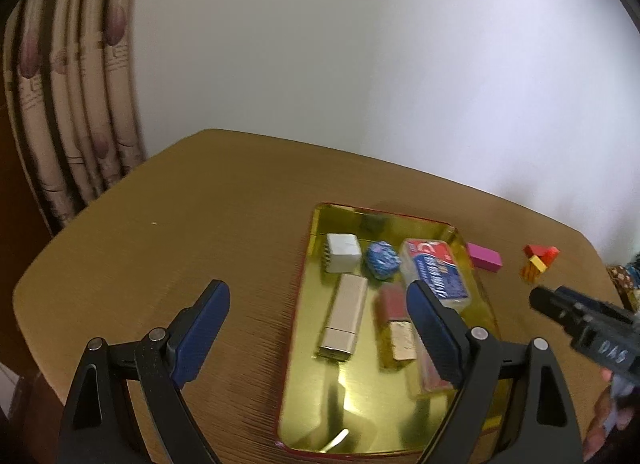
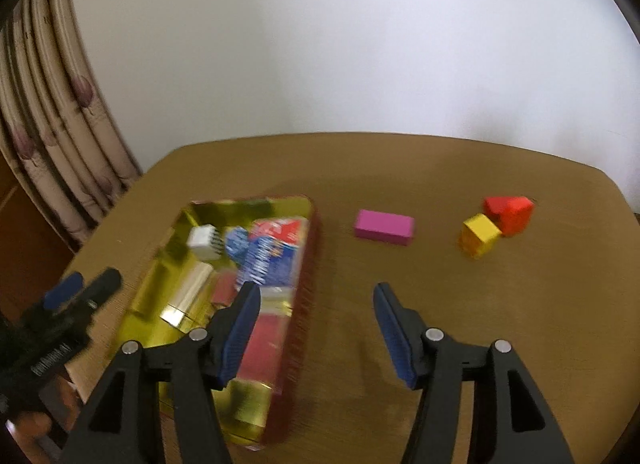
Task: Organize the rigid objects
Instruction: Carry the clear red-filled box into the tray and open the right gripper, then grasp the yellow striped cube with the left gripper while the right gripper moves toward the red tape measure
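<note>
Tools both wide open, empty: right tool (image 2: 316, 328) should go straight ahead to pink block (image 2: 384, 227), square up on long sides, then tray (image 2: 308, 264) to its left.

Left gripper (image 1: 318, 318): jaws spread wide, nothing between the blue pads (image 1: 208, 328), fingers pointing forward and down. Empty.

Right gripper (image 2: 316, 318): jaws likewise spread wide, blue pads (image 2: 394, 334) bare, nothing gripped; it sits to the right of the left gripper, at a similar height. Its black body shows at the right edge of the left wrist view, with part of a hand (image 1: 608, 420) beneath it.
</note>
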The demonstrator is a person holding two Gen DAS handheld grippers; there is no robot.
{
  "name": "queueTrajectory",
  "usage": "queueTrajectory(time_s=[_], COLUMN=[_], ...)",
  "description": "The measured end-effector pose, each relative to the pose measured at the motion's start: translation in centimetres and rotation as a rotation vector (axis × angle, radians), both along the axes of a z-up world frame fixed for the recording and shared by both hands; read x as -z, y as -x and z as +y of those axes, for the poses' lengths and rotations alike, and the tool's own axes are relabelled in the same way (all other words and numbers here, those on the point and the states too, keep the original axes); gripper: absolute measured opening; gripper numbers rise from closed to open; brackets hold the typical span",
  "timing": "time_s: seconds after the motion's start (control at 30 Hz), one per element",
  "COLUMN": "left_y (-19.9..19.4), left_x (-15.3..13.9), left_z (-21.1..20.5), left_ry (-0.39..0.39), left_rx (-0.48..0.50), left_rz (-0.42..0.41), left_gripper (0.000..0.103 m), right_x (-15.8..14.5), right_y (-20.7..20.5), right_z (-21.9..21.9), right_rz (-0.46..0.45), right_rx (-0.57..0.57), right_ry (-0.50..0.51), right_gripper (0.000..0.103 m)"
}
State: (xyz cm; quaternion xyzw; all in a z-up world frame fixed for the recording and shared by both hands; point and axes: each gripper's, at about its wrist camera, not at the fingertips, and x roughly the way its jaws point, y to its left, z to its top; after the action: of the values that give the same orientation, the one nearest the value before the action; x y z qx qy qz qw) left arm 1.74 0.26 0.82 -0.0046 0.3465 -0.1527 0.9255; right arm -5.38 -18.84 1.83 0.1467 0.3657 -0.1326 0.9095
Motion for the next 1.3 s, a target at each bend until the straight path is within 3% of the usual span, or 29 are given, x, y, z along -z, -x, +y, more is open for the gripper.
queueTrajectory(time_s=[0.23, 0.37, 0.6, 0.77, 1.13, 1.3], left_y=[1.3, 2.8, 5.2, 5.5, 2.6, 0.9], left_x=[0.0, -0.5, -1.4, -1.2, 1.9, 3.9], left_z=[-2.2, -4.2, -11.2, -17.1, -27.0, -29.2], left_ry=[0.037, 0.070, 0.037, -0.023, -0.119, -0.135], left_rx=[0.111, 0.179, 0.302, 0.371, 0.348, 0.343], left_rz=[0.018, 0.022, 0.013, 0.043, 0.110, 0.131], left_gripper=[0.088, 0.096, 0.099, 0.099, 0.099, 0.099], right_x=[4.1, 6.0, 6.7, 7.4, 8.0, 8.0], right_y=[3.7, 6.5, 9.9, 11.1, 12.1, 12.8], right_z=[-3.8, -7.9, -13.9, -15.6, -16.3, -16.7], right_rz=[0.078, 0.090, 0.073, 0.076, 0.053, 0.023], right_rx=[0.091, 0.199, 0.349, 0.382, 0.403, 0.408], right_ry=[0.033, 0.030, 0.054, 0.062, -0.016, -0.061], right_gripper=[0.061, 0.061, 0.060, 0.061, 0.061, 0.061])
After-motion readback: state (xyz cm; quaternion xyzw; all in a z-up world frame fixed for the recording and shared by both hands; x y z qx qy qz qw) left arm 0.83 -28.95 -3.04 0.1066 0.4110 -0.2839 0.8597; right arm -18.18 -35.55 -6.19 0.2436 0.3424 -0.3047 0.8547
